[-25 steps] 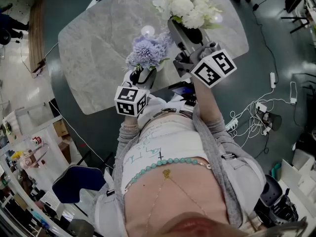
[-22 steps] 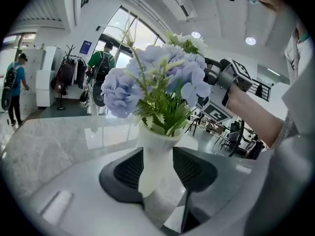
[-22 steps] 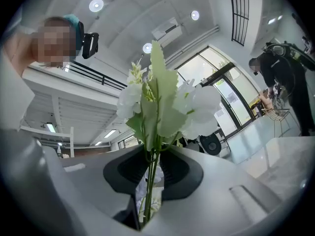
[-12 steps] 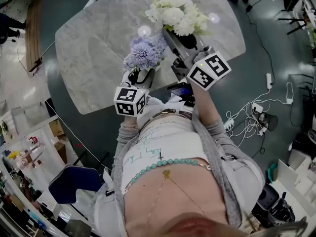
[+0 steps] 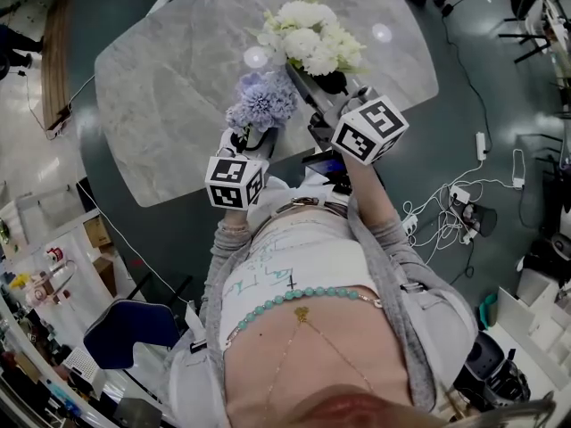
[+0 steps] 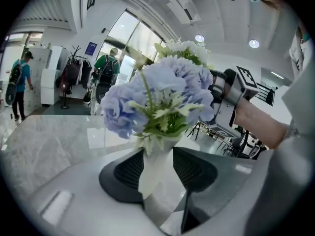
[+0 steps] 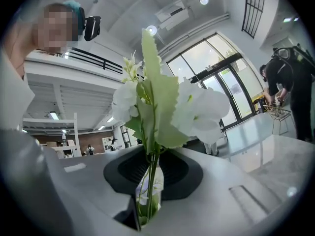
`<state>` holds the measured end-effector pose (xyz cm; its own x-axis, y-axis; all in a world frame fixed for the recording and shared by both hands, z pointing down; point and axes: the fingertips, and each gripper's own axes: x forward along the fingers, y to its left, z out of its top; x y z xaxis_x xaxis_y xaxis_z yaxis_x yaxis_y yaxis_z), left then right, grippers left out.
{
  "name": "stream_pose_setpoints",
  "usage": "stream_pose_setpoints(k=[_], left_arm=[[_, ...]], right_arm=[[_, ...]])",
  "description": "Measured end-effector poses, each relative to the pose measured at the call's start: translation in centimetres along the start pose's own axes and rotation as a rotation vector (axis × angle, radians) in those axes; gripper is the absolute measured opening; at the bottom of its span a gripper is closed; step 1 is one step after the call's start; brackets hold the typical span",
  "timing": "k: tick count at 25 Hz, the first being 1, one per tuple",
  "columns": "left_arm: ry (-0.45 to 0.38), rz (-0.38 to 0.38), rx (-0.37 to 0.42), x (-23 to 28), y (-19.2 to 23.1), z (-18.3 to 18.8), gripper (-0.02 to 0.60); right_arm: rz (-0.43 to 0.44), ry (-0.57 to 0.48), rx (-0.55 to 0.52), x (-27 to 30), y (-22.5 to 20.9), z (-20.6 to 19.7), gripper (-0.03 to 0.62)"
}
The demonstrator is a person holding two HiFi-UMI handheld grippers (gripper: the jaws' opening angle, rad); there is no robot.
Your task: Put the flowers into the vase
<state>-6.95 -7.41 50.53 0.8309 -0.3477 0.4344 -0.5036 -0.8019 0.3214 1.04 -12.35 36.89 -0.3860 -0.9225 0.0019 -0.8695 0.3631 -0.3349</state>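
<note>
A bunch of pale blue-purple flowers (image 5: 263, 103) stands upright over the near edge of the grey marble table (image 5: 169, 87). My left gripper (image 5: 254, 139) is shut on its white stem. In the left gripper view the pads (image 6: 128, 173) press that stem (image 6: 155, 168) under the blue heads (image 6: 157, 95). My right gripper (image 5: 314, 86) is shut on the green stems (image 7: 151, 181) of a white bunch (image 5: 308, 38), just right of the blue one. The white blooms (image 7: 197, 107) fill the right gripper view. No vase shows in any view.
Two ceiling lights reflect off the tabletop (image 5: 382, 32). Cables and a power strip (image 5: 459, 212) lie on the dark floor at the right. A blue chair (image 5: 125, 341) stands at the lower left. People stand in the background (image 6: 19, 85).
My right gripper has carried the white bunch leftward, closer to the blue bunch. The left gripper and its flowers have stayed nearly where they were.
</note>
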Motion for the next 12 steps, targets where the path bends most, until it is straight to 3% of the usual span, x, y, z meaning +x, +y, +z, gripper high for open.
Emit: stream_pose_setpoints(k=[12], left_arm=[[-0.006, 0.011, -0.023, 0.0, -0.4, 0.0, 0.172]], right_arm=[[0.024, 0.122, -0.030, -0.1, 0.4, -3.0, 0.075]])
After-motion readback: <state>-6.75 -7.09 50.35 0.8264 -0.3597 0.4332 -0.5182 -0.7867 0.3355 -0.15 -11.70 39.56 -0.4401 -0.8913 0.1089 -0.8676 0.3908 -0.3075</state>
